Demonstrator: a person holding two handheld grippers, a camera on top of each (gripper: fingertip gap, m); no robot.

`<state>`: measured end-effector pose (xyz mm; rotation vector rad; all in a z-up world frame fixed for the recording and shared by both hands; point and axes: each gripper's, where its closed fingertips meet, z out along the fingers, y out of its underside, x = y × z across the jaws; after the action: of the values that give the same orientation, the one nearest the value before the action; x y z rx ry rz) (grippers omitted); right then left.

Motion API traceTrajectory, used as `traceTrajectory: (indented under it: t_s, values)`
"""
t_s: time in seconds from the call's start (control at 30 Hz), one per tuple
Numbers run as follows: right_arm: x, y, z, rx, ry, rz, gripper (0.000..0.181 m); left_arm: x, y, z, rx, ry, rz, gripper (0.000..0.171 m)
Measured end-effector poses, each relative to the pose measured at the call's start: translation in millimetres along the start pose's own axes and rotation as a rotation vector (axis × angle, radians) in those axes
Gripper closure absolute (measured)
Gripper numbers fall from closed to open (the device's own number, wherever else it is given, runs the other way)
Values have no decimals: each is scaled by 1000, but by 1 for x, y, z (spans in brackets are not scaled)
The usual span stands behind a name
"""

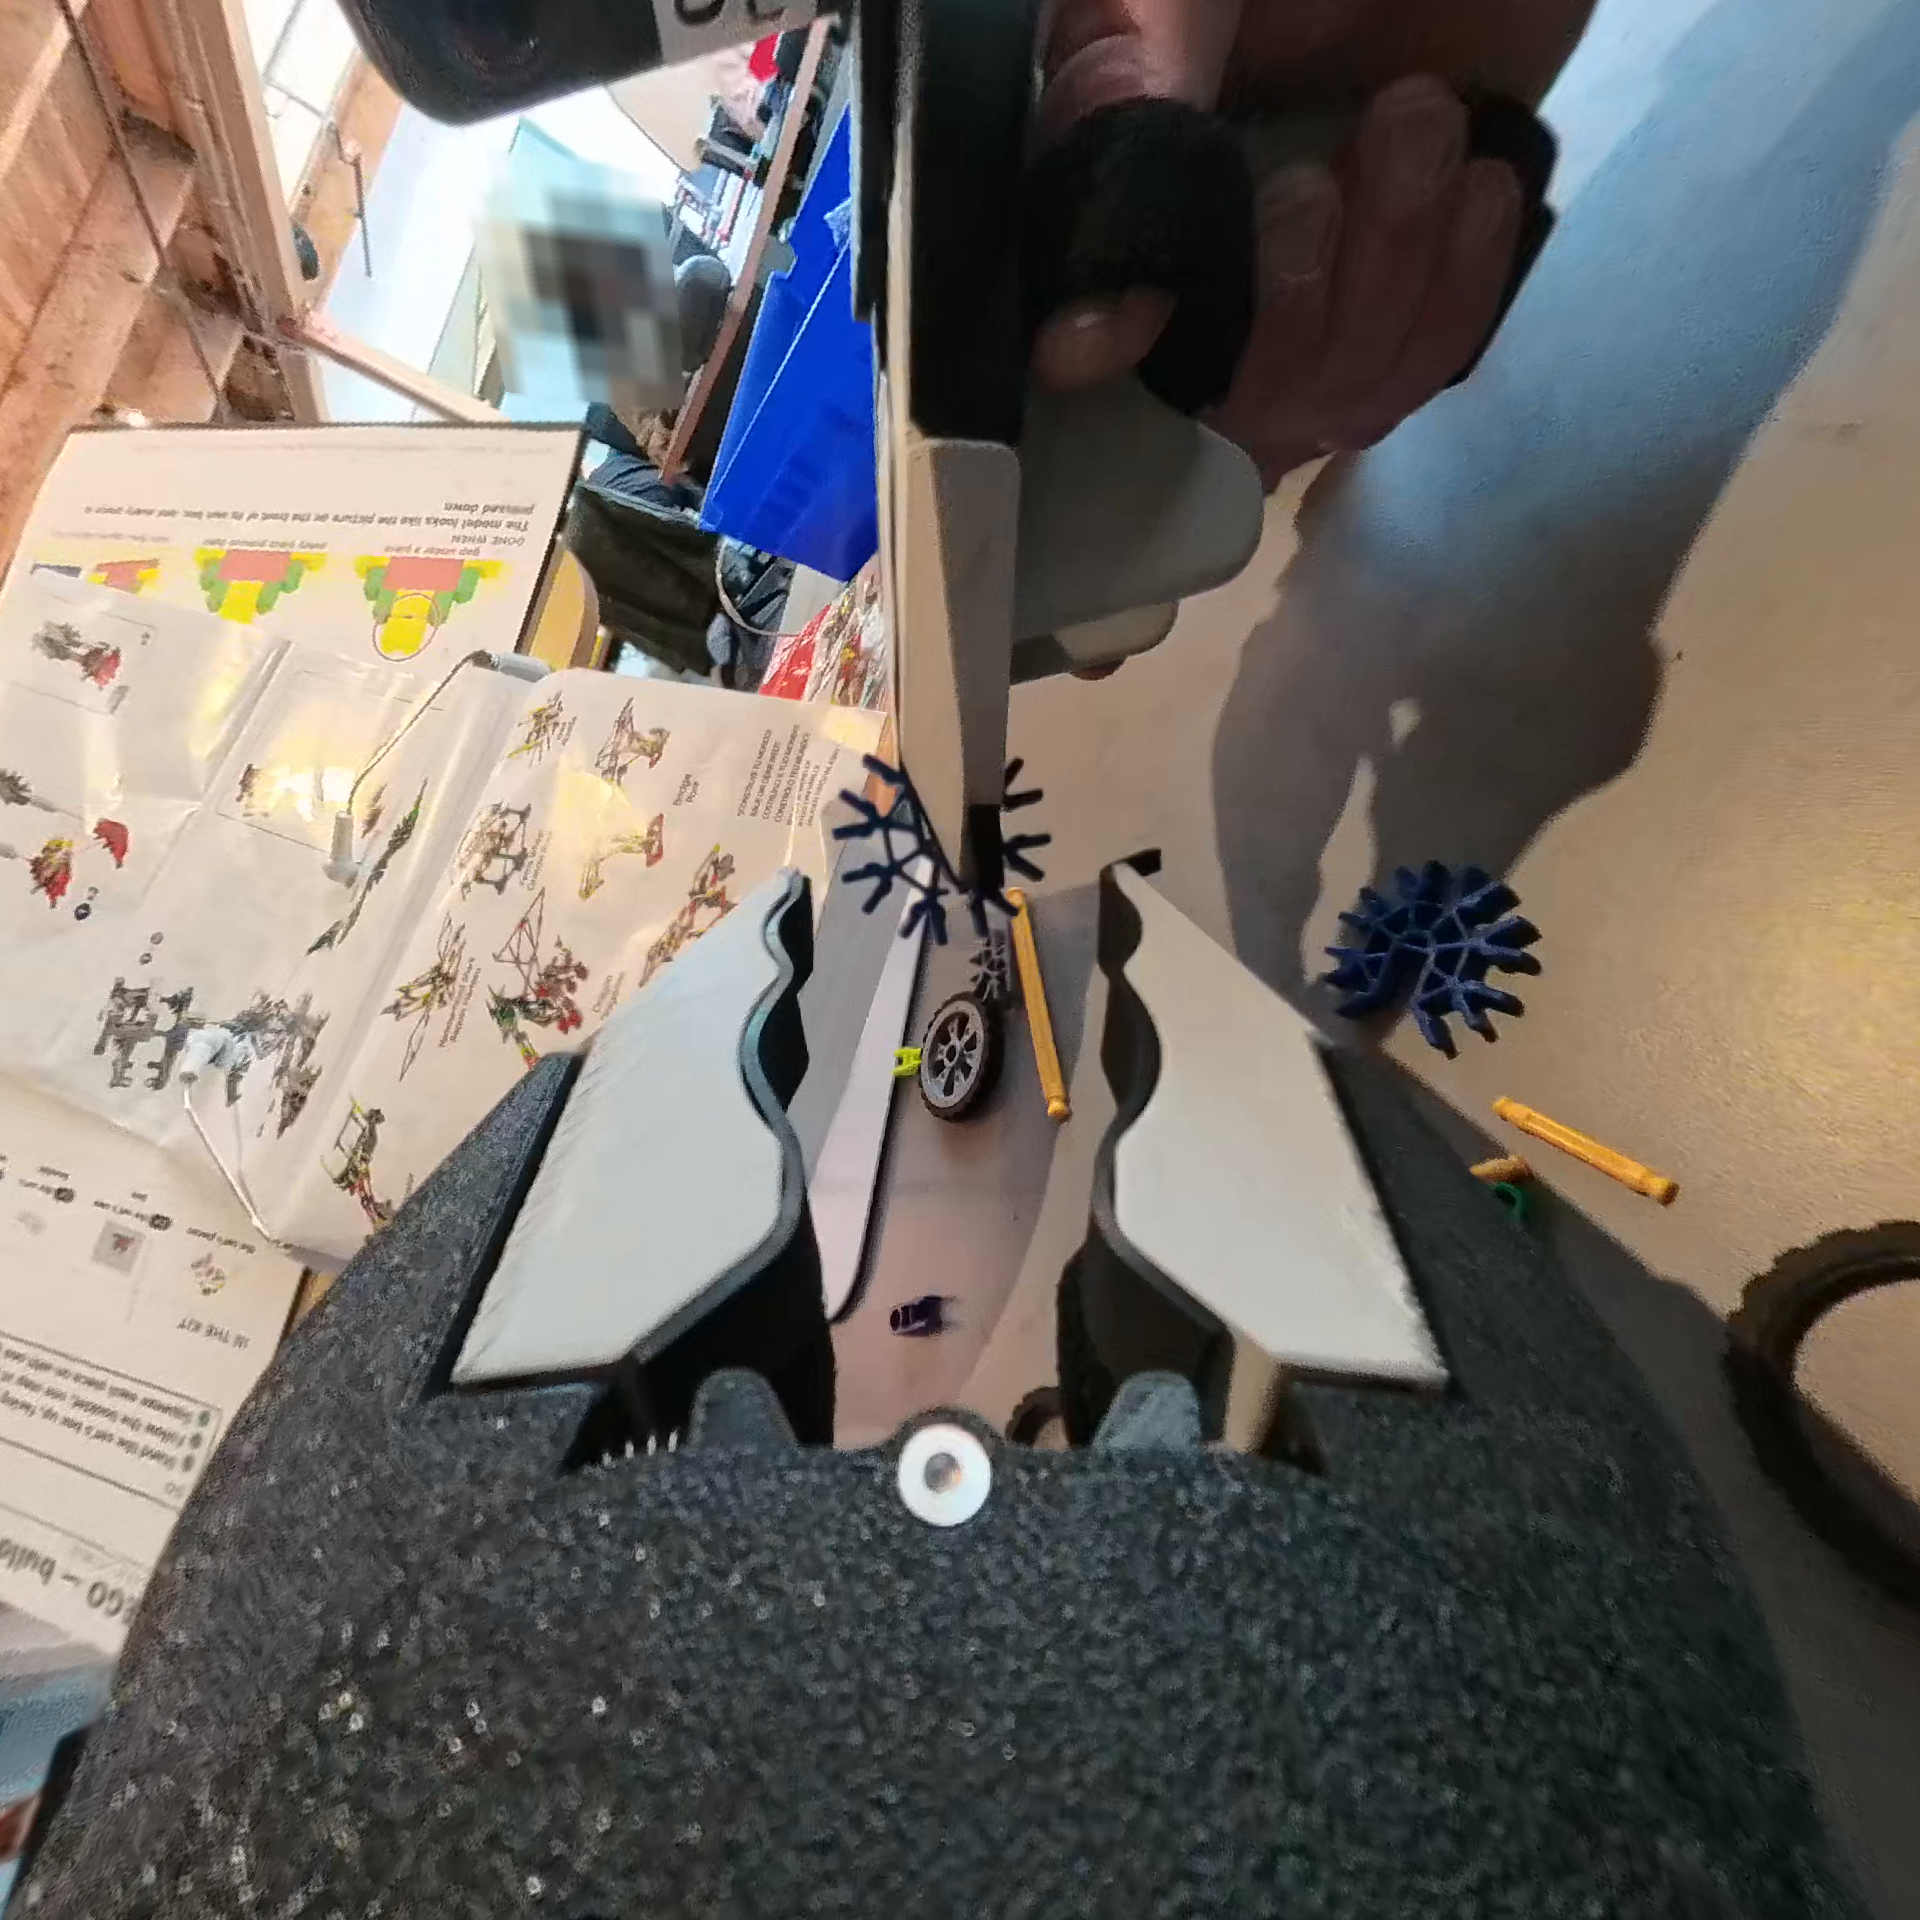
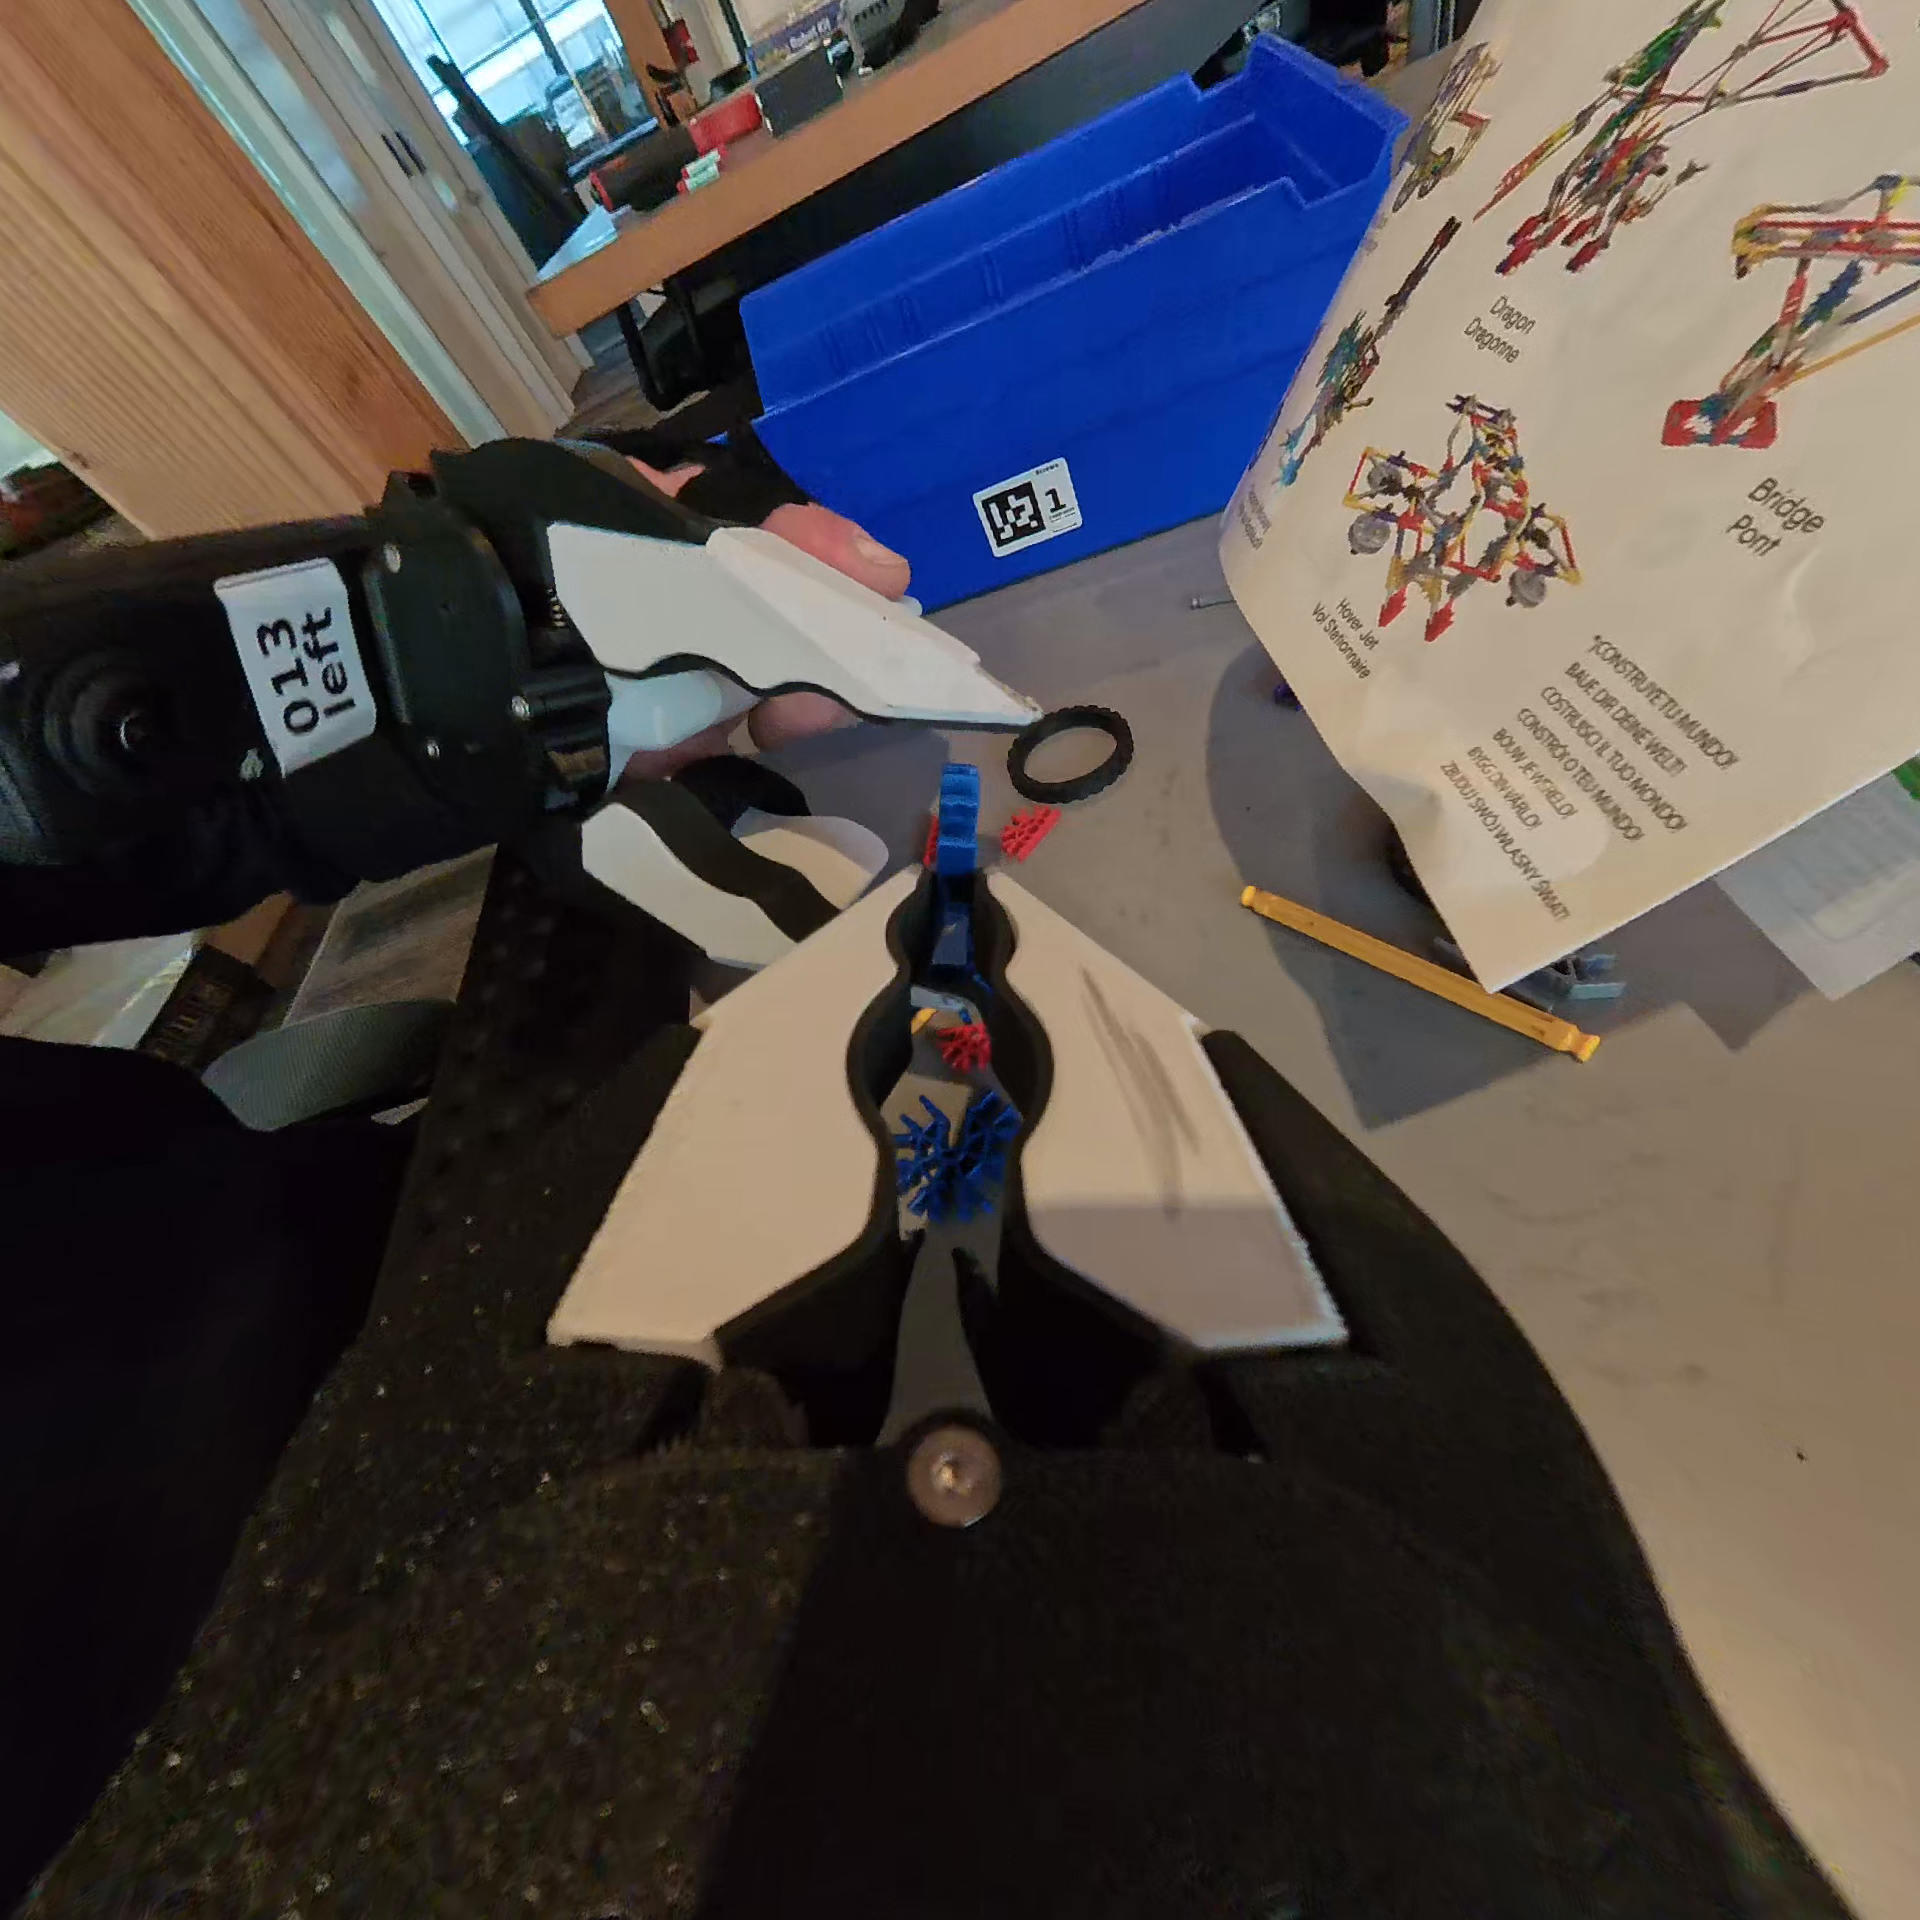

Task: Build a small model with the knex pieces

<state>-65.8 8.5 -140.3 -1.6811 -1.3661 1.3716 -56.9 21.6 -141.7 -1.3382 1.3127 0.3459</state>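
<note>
My right gripper [image 2: 951, 883] is shut on a blue snowflake connector [image 2: 956, 810], which is held edge-on above the grey table. In the left wrist view the right gripper [image 1: 971, 821] comes down from above with that connector [image 1: 894, 852] at its tip. My left gripper [image 1: 956, 883] is open and empty, with its fingers on either side of the held connector. Beyond and below it lie a small grey wheel [image 1: 961, 1055] and a yellow rod [image 1: 1039, 997]. In the right wrist view the left gripper [image 2: 935, 779] reaches in from the left.
A second blue snowflake connector [image 1: 1434, 956], a yellow rod [image 1: 1584, 1148] and a black tyre ring [image 1: 1829, 1392] lie on the table. Red connectors [image 2: 1029, 831] sit near the tyre ring [image 2: 1070, 753]. A blue bin [image 2: 1070, 312] stands behind. Instruction sheets [image 1: 260, 831] stand nearby, one also on the right [image 2: 1610, 468]. Only a small space, under 4 cm, lies between the two pairs of fingers.
</note>
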Motion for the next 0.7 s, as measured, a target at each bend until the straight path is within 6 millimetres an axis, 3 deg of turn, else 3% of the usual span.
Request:
traceTrajectory:
  t_s: [0.2, 0.37, 0.53, 0.6, 0.7]
  values:
    - [0, -6, 3, 38, 13, 32, 176, -9, 1, 5, -49, -75, -2, 132]
    - [0, -7, 4, 41, 24, 42, 176, -9, 2, 4, -55, -87, 16, 133]
    - [7, -11, -9, 33, 100, -38, 153, -10, 10, -1, -70, -64, 16, 134]
    - [10, 0, -17, -41, 159, -125, 145, -13, 17, -6, -79, -56, -11, 134]
    - [6, 44, -16, -239, 179, -223, 128, -7, 29, -15, -83, -2, -68, 134]
